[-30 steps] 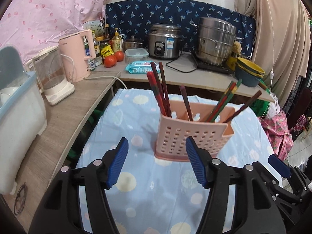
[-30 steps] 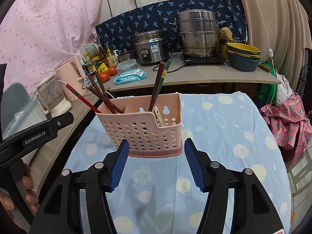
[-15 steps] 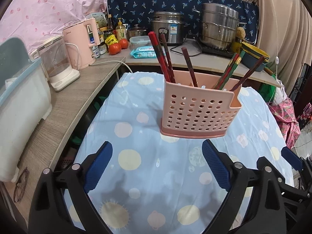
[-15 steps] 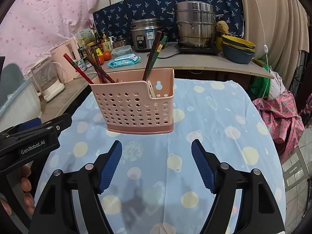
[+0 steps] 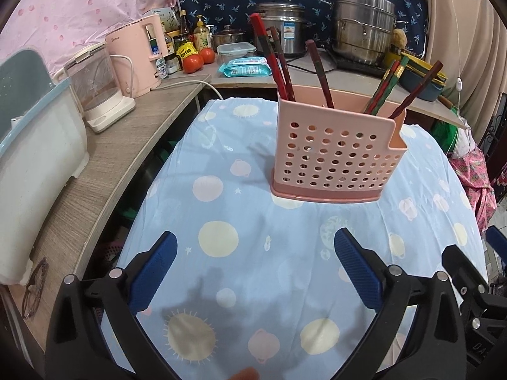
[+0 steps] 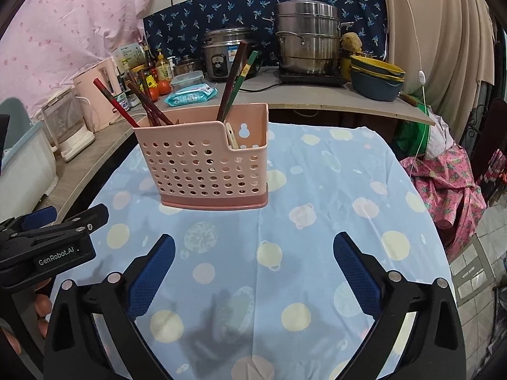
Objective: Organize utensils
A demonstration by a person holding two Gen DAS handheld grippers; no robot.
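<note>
My left fingers (image 5: 255, 272) and right fingers (image 6: 253, 274) are opening wide, empty, short of the perforated pink plastic utensil holder (image 5: 337, 155) mid-worktop, its dark red wooden chopsticks (image 5: 275, 63) seemingly sorted; next I'd likely withdraw.

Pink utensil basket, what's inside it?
Pink utensil basket holds dark red chopsticks, one green chopstick, and a pale utensil. Their lower ends are hidden behind its wall.

Rear table (image 6: 317, 99) carries a rice cooker (image 6: 226, 52), a stacked steel steamer (image 6: 309, 39), nested bowls (image 6: 377, 77), two tomatoes (image 5: 198, 60), a wipes packet (image 5: 248, 66) and bottles. Side table (image 5: 104, 161): pink kettle (image 5: 136, 53), glass jug (image 5: 98, 91), white bin (image 5: 35, 145), apparently spectacles (image 5: 33, 288). Blue spotted cloth (image 5: 240, 221) foreground.
</note>
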